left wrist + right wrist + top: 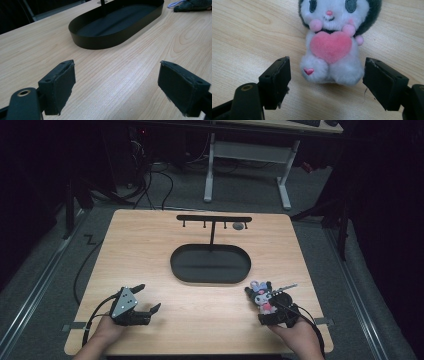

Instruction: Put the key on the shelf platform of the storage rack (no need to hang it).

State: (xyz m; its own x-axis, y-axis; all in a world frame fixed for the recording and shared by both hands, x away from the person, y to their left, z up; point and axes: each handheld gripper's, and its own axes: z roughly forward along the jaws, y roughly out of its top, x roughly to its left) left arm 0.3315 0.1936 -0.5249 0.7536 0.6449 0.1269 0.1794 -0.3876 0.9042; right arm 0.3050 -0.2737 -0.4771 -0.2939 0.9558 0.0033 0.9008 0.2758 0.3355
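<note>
Plush toy is lying on the worktop, near the black tray. Right tool is straddling its feet, wide open, gripping nothing. Left tool is idling, open, empty. Risk: soft feet slipping from a shallow pinch.

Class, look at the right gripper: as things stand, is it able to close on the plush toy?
Probably yes. The right gripper has its jaws spread wide, one on each side of the plush toy lying on the table. Nothing sits between the pads and the toy's lower body.
</note>
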